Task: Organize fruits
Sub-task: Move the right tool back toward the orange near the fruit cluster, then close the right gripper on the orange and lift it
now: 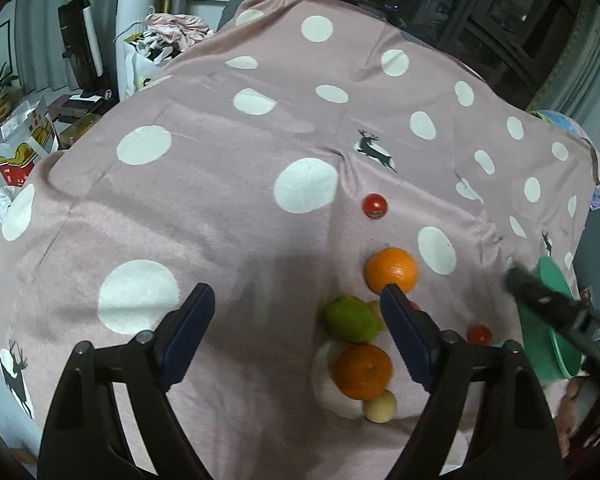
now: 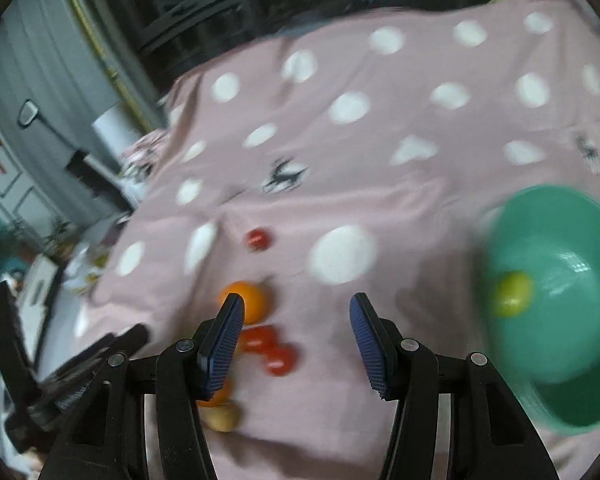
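Observation:
Fruit lies in a cluster on the pink dotted cloth: an orange, a green fruit, a second orange, a small pale fruit and cherry tomatoes. My left gripper is open just left of the cluster, nothing between its fingers. The right wrist view is blurred. My right gripper is open over bare cloth, with the orange and tomatoes at its left finger. A green bowl to its right holds a yellow-green fruit.
The cloth drops away at its left edge, where boxes and bags crowd the floor. Dark windows stand behind. The green bowl sits near the cloth's right edge, partly behind the blurred right gripper's body.

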The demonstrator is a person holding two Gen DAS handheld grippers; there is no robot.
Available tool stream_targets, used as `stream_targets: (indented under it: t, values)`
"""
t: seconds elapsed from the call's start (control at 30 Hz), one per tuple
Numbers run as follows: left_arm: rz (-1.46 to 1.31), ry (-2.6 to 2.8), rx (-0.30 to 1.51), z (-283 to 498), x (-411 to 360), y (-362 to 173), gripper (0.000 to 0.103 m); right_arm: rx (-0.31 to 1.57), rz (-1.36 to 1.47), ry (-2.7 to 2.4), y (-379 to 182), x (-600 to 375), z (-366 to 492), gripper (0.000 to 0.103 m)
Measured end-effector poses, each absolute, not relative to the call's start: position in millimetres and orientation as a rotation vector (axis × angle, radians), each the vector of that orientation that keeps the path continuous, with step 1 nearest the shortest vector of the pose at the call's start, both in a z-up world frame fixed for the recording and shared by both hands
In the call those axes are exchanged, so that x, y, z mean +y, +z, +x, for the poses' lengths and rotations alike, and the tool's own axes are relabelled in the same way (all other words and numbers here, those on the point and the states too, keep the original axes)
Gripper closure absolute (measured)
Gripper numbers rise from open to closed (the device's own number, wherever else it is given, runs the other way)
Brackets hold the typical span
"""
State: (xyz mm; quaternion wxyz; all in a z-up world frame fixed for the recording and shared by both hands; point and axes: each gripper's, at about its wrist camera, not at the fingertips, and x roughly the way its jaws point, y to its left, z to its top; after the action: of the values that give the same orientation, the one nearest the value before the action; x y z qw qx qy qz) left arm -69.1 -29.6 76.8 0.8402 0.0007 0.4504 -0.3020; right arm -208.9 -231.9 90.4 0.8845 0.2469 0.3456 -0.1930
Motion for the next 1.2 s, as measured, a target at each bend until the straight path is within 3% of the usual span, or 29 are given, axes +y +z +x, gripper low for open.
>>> stream_targets:
  t: [0.17, 0.43, 0.53, 0.9, 1.2]
  values:
    - [-0.054, -0.633, 0.985, -58.4, -18.9, 72.9, 0.035, 0.833, 0.486, -0.327, 57.4, -207.7, -154.2, 0.047]
    - [-0.055, -0.668, 0.991, -59.9, -20.9, 73.7, 0.040, 0.912, 0.482, -0.318, 32.9, -207.3, -115.3, 0.048]
    - [-0.042, -0.671, 0.983, -62.5, -23.2, 74.4, 0.040, 0.916, 0.466, -0.332, 28.2, -207.6, -110.3, 0.054]
    - [-0.018, -0.729, 0.981, -73.5, -35.0, 75.2, 0.043, 0.839, 0.524, -0.348, 50.2, -220.8, -148.0, 0.056]
    - [0.045, -0.789, 0.992, -93.2, -55.0, 71.3, 0.043, 0.931, 0.551, -0.369, 43.7, -225.4, -213.0, 0.056]
